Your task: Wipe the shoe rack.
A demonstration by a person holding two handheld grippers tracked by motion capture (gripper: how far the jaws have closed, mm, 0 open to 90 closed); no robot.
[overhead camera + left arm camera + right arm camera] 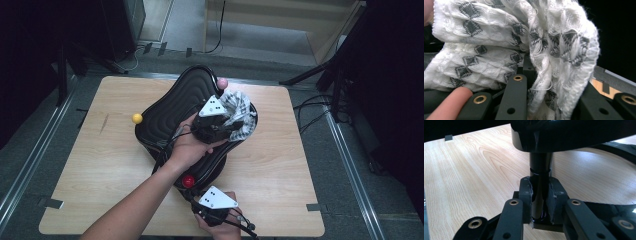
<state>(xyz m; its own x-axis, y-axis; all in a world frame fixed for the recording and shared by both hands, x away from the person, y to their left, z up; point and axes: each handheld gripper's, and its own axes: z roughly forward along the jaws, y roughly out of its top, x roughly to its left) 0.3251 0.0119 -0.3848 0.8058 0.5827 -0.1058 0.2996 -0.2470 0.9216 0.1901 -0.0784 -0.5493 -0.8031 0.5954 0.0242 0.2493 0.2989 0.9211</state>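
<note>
A glossy black ribbed board (175, 107) lies across the middle of the wooden table (280, 165). It carries a yellow knob (137, 118), a pink knob (222, 82) and a red knob (188, 181). My left gripper (233, 123) is over the board's right side, shut on a bunched white cloth (239, 106) with black diamond marks. In the left gripper view the cloth (506, 37) bulges out between the jaws of the left gripper (551, 91). My right gripper (196, 194) sits at the table's near edge below the red knob. There the right gripper (540, 195) is shut on a black post (541, 163) under the board.
Grey tape marks (313, 207) sit near the table's front corners. Metal floor rails (350, 165) run along both sides. Black stand legs and cables (320, 75) lie to the right rear. A fingertip (449, 100) rests beside the left jaw.
</note>
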